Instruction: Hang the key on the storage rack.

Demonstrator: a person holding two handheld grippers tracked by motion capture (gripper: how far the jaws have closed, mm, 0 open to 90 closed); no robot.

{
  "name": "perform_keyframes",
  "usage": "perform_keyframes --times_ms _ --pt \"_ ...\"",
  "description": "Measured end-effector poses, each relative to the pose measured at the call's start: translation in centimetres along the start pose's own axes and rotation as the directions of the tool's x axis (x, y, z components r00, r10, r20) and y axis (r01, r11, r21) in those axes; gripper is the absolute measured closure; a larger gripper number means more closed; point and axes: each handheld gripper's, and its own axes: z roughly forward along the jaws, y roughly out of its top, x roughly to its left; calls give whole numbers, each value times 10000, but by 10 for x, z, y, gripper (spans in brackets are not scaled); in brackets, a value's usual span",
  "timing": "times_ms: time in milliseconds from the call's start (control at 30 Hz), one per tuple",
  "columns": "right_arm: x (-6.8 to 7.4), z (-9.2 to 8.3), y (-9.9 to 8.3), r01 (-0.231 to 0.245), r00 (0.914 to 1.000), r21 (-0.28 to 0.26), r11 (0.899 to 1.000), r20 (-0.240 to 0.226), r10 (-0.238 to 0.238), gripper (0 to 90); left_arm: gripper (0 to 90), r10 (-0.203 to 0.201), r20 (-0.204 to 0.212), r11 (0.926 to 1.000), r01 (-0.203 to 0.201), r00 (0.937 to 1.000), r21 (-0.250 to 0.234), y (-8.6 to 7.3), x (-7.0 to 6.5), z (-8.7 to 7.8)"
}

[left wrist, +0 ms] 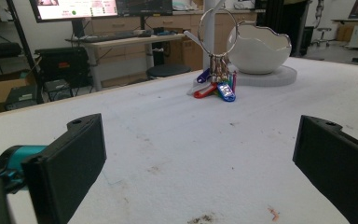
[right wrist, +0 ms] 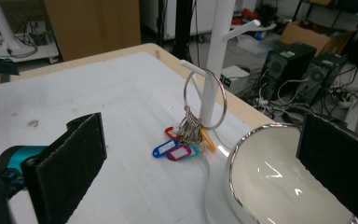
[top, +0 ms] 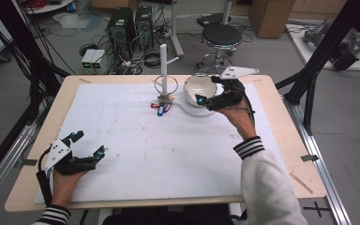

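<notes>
A large silver metal key ring (right wrist: 204, 99) hangs from a short peg on the white upright stand (right wrist: 213, 60). It sits upright, its top looped over the peg. From its lowest point dangles a bunch of small metal rings with coloured plastic key tags (right wrist: 179, 148) that rest splayed on the white foam-covered worktop (top: 136, 154) at the foot of the stand. In the right gripper view four tags can be told apart: one red, one blue, one magenta with a turquoise edge, one orange. The left gripper view shows red, blue and purple ones, so the exact count is uncertain.

In the high view the key ring (top: 165, 85) stands at about 12 o'clock on the worktop, near its far edge. Just beside it, toward 1 o'clock, sits one white glossy egg-shaped bowl with a silver rim (top: 199, 89) on a flat white base.

There is one stand, one big ring, one bowl and two claws. The right claw (top: 212, 90) hovers over the bowl's right side, its jaws spread wide with nothing pinched; the key ring lies apart from it to the left. The left claw (top: 88, 143) rests near 8 o'clock, well apart from the key ring, jaws likewise spread wide and holding nothing, pointed toward the stand across the bare worktop.
</notes>
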Motion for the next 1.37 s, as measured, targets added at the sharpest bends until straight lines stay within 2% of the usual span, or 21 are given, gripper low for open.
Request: perform_keyframes --times_ms 167,300,367,433,533,633,733,833,967,1100,1267,1367 --pt "4 -37 -30 49 10000 -458 9989 72 -46 9 30 2 -2 10000 -2 10000 -1 0 0 0" --pt "9 -58 -63 -20 10000 -720 9974 56 24 9 30 -6 -11 10000 6 10000 0 0 0 0" --pt "12 -66 -81 -169 9998 -819 9965 121 180 9 30 -15 -16 10000 15 10000 -16 0 0 0" --pt "15 -74 -99 -379 9992 -1236 9916 55 389 9 30 -48 -38 10000 48 10000 -43 0 0 0" --pt "21 -83 -125 -643 9974 -1708 9832 219 690 10 30 -69 -59 10000 69 10000 -40 0 0 0" --pt "26 -90 -147 -715 9956 -2043 9763 456 825 10 30 -62 -77 10000 62 10000 -28 0 0 0" --pt "30 -93 -164 -559 9948 -2207 9737 706 731 9 30 -59 -67 10000 59 10000 -30 0 0 0" --pt "33 -94 -176 -783 9939 -2290 9703 573 937 9 30 11 -55 10000 -11 10000 -10 0 0 0" --pt "35 -90 -190 -931 9930 -2105 9731 516 1062 10 30 0 -41 10000 0 10000 -19 0 0 0" --pt "38 -91 -191 -603 9943 -2348 9702 711 790 10 30 20 -18 10000 -20 10000 -26 0 0 -1" --pt "37 -95 -195 -837 9909 -2863 9545 776 1102 10 30 28 4 10000 -28 10000 -53 0 0 -1" --pt "38 -96 -195 -827 9903 -2920 9528 827 1113 10 30 -8 0 10000 8 10000 -74 0 0 0"
